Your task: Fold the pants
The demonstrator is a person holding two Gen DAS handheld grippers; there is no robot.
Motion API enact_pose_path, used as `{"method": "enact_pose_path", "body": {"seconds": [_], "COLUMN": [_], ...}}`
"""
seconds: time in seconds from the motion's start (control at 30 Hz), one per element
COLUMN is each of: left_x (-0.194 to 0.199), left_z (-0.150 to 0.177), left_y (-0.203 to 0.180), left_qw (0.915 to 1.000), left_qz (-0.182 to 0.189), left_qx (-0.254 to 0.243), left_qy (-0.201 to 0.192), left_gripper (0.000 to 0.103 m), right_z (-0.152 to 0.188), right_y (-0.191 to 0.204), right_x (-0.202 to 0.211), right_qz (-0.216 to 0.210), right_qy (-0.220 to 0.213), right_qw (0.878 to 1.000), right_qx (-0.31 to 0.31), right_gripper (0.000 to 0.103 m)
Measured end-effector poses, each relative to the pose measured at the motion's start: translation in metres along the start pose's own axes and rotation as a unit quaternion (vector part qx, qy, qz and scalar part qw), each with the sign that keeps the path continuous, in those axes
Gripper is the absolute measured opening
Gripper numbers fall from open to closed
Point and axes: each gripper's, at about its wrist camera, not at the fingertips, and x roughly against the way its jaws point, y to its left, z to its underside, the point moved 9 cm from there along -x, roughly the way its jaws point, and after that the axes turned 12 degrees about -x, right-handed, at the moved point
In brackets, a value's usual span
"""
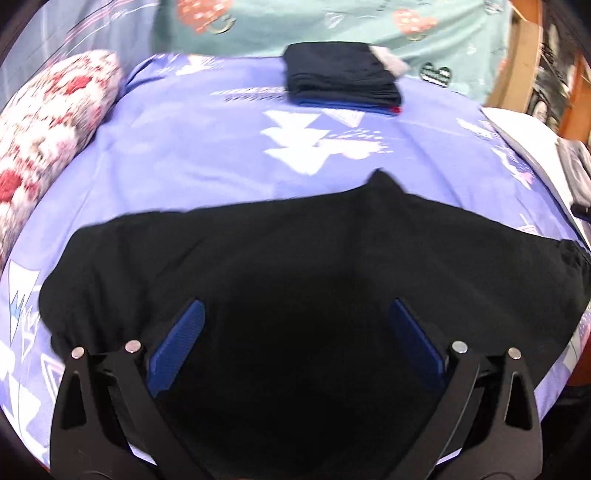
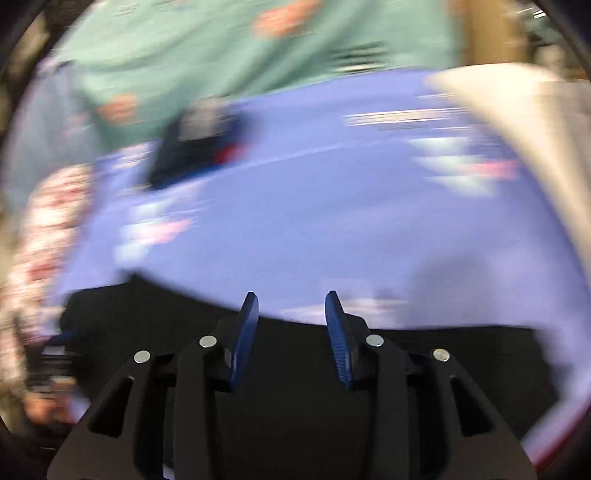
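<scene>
The black pants (image 1: 295, 240) lie spread across the lilac bedsheet (image 1: 203, 147), with a small peak of cloth on their far edge. My left gripper (image 1: 297, 302) hovers over them, its blue pads (image 1: 177, 347) wide apart and nothing between them. The right wrist view is smeared by motion. It shows my right gripper (image 2: 291, 294) partly open above the far edge of the pants (image 2: 461, 350), with no cloth between its pads (image 2: 338, 339).
A folded stack of dark clothes (image 1: 343, 77) rests at the far side of the bed, blurred in the right wrist view (image 2: 192, 155). A red-and-white floral pillow (image 1: 48, 122) lies on the left. Behind are teal patterned fabric (image 1: 332, 26) and wooden furniture (image 1: 524, 55).
</scene>
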Motion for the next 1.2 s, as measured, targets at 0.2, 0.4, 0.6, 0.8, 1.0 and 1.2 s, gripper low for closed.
{"method": "enact_pose_path", "body": {"seconds": [0.2, 0.4, 0.6, 0.8, 1.0, 1.2], "left_x": [-0.006, -0.013, -0.016, -0.016, -0.017, -0.019], "left_z": [-0.014, -0.006, 0.002, 0.002, 0.004, 0.003], "left_y": [-0.016, 0.001, 0.015, 0.011, 0.012, 0.008], "left_qw": [0.9999, 0.9988, 0.9950, 0.9963, 0.9956, 0.9957], "left_qz": [0.002, 0.021, 0.031, 0.026, 0.035, 0.043], "left_qx": [-0.013, 0.043, 0.095, 0.082, 0.086, 0.082], "left_qy": [-0.009, 0.004, 0.008, 0.009, 0.010, 0.012], "left_gripper": [0.101, 0.101, 0.101, 0.101, 0.101, 0.101], "right_z": [-0.006, 0.014, -0.008, 0.005, 0.001, 0.030], "right_y": [-0.146, -0.151, -0.145, -0.165, -0.186, -0.194], "right_x": [0.019, -0.022, 0.001, -0.019, 0.022, 0.055], "right_qz": [0.217, 0.170, 0.151, 0.164, 0.155, 0.040], "right_qy": [0.010, 0.089, 0.034, 0.050, -0.009, 0.054], "right_qw": [0.975, 0.980, 0.987, 0.985, 0.987, 0.981], "right_qx": [0.050, 0.053, 0.046, 0.028, -0.033, -0.181], "right_gripper": [0.066, 0.037, 0.012, 0.013, 0.061, 0.062]}}
